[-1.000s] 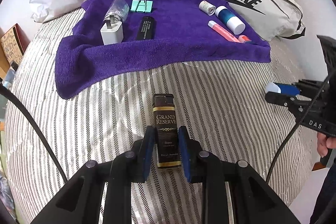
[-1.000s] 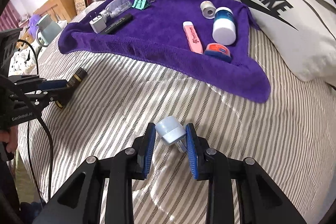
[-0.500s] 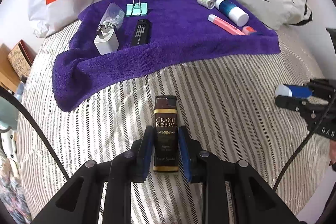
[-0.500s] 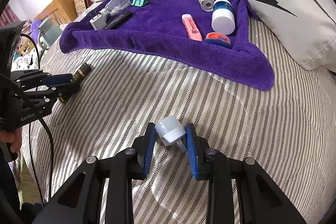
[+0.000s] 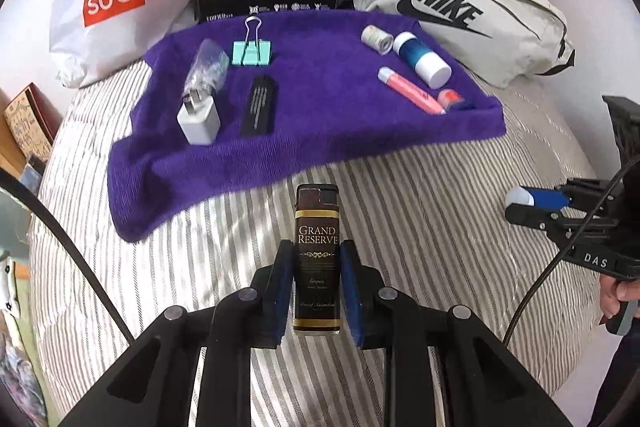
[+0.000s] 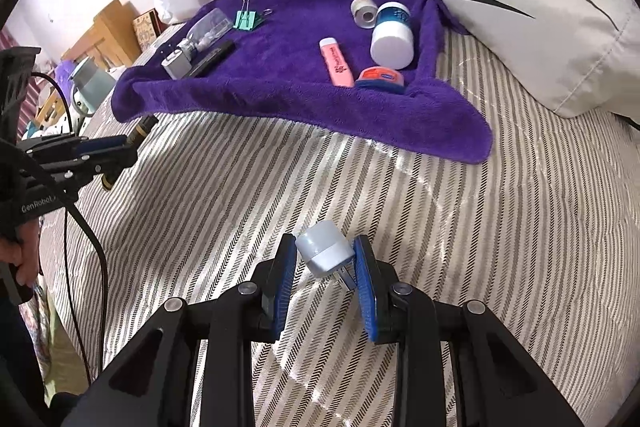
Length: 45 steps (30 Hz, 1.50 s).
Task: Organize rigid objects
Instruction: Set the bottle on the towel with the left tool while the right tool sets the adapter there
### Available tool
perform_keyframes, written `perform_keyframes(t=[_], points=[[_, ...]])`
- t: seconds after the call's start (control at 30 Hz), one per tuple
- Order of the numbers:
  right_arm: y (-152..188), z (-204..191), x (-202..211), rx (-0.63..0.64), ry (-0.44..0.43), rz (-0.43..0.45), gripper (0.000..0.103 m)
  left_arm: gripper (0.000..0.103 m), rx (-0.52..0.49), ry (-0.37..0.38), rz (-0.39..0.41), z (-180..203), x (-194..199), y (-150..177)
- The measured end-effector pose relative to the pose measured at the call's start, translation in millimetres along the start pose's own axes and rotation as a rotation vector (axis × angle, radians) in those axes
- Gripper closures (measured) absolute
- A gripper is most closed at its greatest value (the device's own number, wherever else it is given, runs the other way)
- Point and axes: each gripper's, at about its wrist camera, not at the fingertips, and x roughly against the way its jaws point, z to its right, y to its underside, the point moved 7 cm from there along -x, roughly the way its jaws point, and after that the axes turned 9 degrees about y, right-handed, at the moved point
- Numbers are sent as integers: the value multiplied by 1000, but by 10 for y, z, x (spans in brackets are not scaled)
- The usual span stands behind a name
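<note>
A wide strip of striped bedcover (image 5: 420,227) is being left open before the purple towel (image 5: 328,131), whose middle is being flanked by clustered items.

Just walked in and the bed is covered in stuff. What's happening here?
A person is sorting small items, with hand-held tongs in each hand. The left tongs grip a black lighter above the striped bedspread. The right tongs hold a pale blue plug. Neither item is on the purple towel yet, where a white charger, binder clip, pink highlighter and blue bottle already lie.
</note>
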Motion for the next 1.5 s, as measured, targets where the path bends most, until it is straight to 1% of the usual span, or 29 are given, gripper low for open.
perform_keyframes(t=[0.13,0.27,0.5,0.73,0.83,1.0,1.1,1.17,1.43,1.5], points=[[-87,15,20,1,0,2,74,81,-2,18,8,-9,9,-118],[-191,25,80,0,-7,18,74,81,-12,17,17,-32,13,-278],[-517,67,127,-5,-5,53,74,81,-25,20,35,-100,-62,-603],[-869,96,82,17,2,76,74,80,-41,29,26,-152,-300,-959],[-976,125,47,16,6,77,74,80,-49,34,5,-149,-489,-1086],[-1034,181,-4,12,14,73,74,80,-68,32,-44,-138,-801,-1147],[-1046,216,-52,8,16,64,74,80,-79,19,-61,-133,-898,-1142],[-1058,226,-80,5,16,62,74,80,-80,22,-65,-125,-921,-1136],[-1154,185,-134,14,10,64,74,80,-113,-5,-70,-104,-925,-1132],[-1183,162,-136,22,10,67,74,76,-113,-2,-77,-98,-921,-1121]])
